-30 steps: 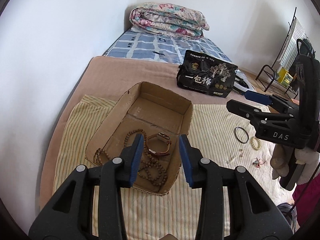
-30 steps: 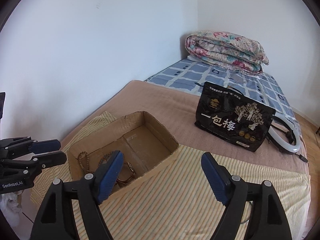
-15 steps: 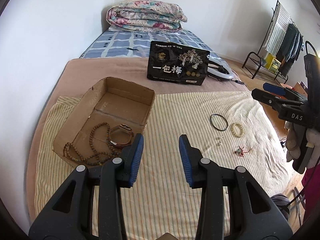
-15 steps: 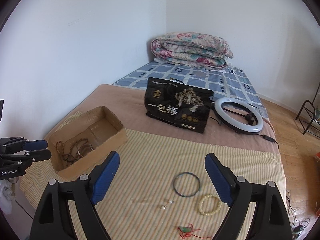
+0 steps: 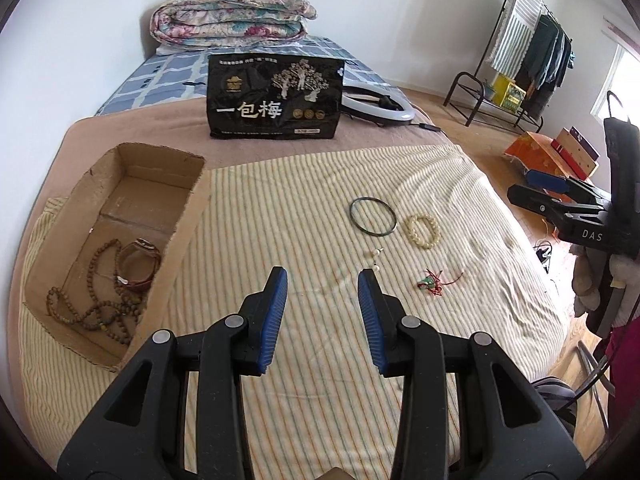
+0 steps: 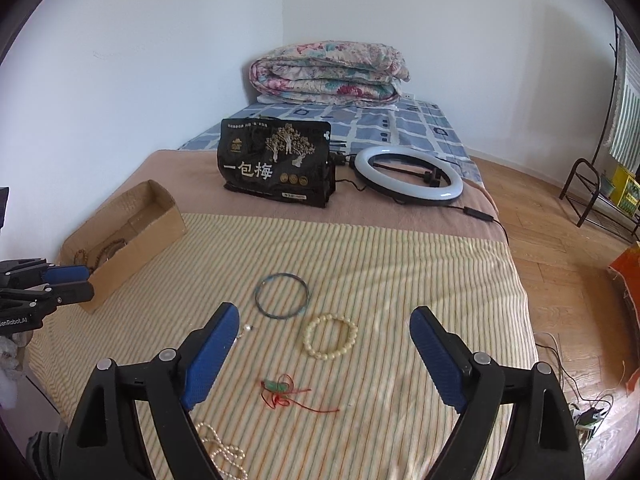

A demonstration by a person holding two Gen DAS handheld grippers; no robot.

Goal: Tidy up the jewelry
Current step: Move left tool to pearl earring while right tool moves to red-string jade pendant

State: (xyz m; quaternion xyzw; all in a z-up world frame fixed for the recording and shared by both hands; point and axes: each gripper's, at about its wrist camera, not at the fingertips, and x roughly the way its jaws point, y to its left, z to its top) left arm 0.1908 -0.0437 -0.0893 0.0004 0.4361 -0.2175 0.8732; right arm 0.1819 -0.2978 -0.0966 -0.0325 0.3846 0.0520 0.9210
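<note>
A cardboard box [image 5: 192,216] at the left of the striped cloth holds a brown bead necklace [image 5: 96,312] and a brown bracelet [image 5: 138,268]. On the cloth lie a dark thin bangle [image 5: 373,216], a cream bead bracelet [image 5: 423,231], pearl earrings [image 5: 376,260] and a red-and-green string charm [image 5: 430,283]. My left gripper [image 5: 322,300] is open and empty above the cloth, right of the box. My right gripper [image 6: 324,354] is open and empty above the cream bracelet [image 6: 330,341], the bangle [image 6: 282,290] and the charm [image 6: 280,390]. A pearl strand [image 6: 222,454] lies under its left finger.
A black snack bag [image 5: 276,98] stands behind the cloth, a ring light [image 6: 408,174] beside it. A folded floral quilt [image 6: 328,72] lies at the bed's head. The bed edge and wooden floor are to the right, with a clothes rack [image 5: 528,60] beyond.
Both grippers have swung right, away from the box and toward the loose jewelry on the cloth. Both stay open and empty.
</note>
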